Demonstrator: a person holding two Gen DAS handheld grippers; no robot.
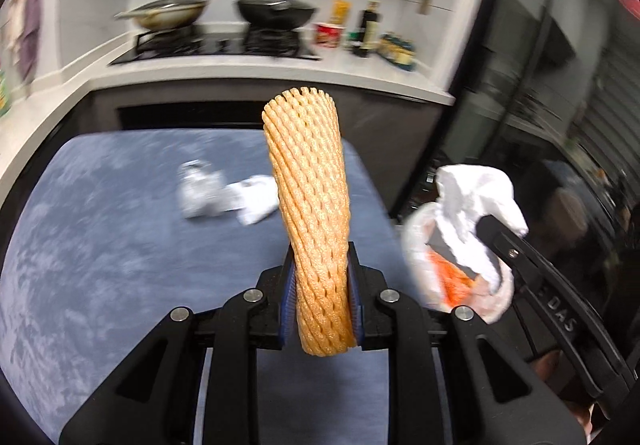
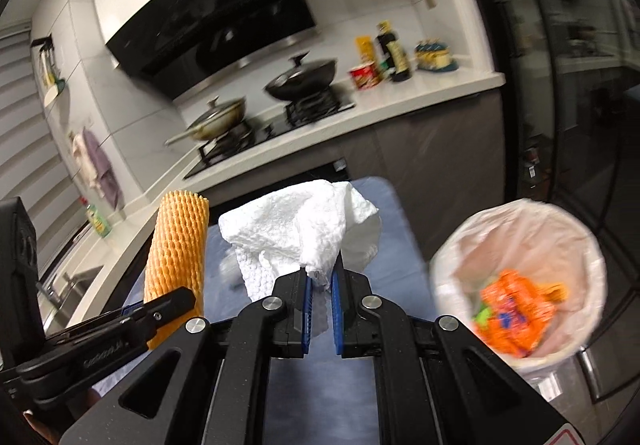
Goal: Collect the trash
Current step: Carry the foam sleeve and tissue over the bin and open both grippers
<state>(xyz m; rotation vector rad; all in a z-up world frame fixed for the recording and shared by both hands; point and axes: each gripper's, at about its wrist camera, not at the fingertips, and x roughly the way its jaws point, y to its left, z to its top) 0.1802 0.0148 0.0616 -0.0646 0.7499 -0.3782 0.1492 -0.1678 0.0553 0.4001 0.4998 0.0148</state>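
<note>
- Left gripper point(image 1: 320, 301) pinching orange foam net point(image 1: 308, 181), upright.
- Right gripper point(image 2: 320, 297) clamped on white paper towel point(image 2: 304, 221).
- Lined bin point(image 2: 516, 277) just right of blue table point(image 1: 100, 225).

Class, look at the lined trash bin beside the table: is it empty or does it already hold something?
Not empty: the trash bin holds orange wrappers at its bottom.

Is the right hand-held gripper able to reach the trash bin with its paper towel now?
Probably yes. The right hand-held gripper, shut on the paper towel, has the lined trash bin open to its right with nothing between them.
</note>
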